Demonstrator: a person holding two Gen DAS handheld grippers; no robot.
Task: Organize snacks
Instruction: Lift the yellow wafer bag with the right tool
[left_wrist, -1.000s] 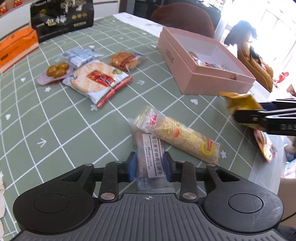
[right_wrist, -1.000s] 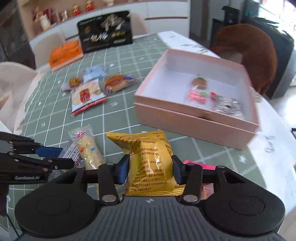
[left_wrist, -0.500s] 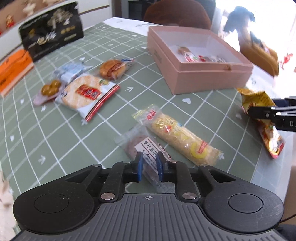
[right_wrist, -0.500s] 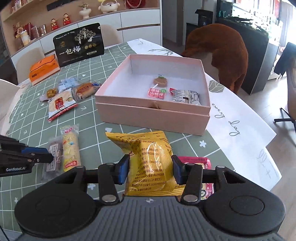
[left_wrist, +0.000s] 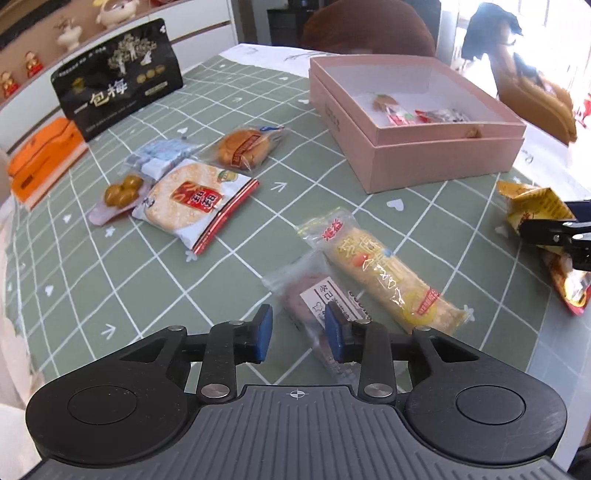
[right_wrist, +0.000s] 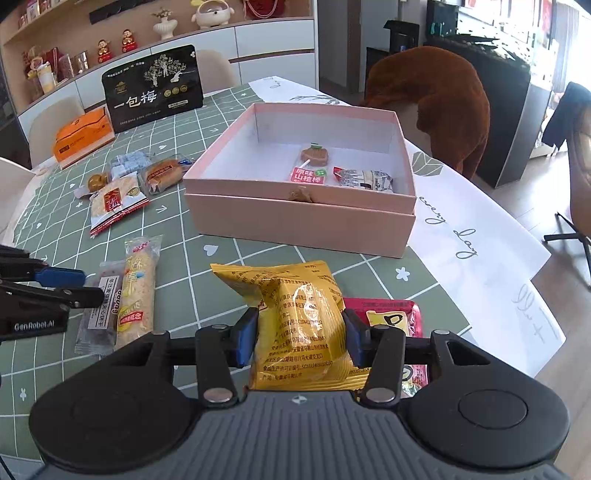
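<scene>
Step in hand: loading loose snacks into pink box (right_wrist: 295, 218) on table (left_wrist: 110, 280), few packets inside already. My right gripper (right_wrist: 300, 338) clamped yellow snack bag (right_wrist: 295, 328), near box's front wall. Next, I judged: lift over wall, drop inside. My left gripper (left_wrist: 297, 328), jaws just opened, gripped nothing; grey biscuit packet (left_wrist: 314, 302) lay loose beneath, needing regrasp.

In the right wrist view the open box (right_wrist: 299, 218) stands at the centre of the table (right_wrist: 221, 122). Inside it lie a lollipop (right_wrist: 314, 157) and a wrapped snack (right_wrist: 364, 180) just right of it. Left of the box lies a group of packets (right_wrist: 125, 184). Behind them, upper left, stand a large bag (right_wrist: 153, 88) and a carton (right_wrist: 83, 134).
</scene>
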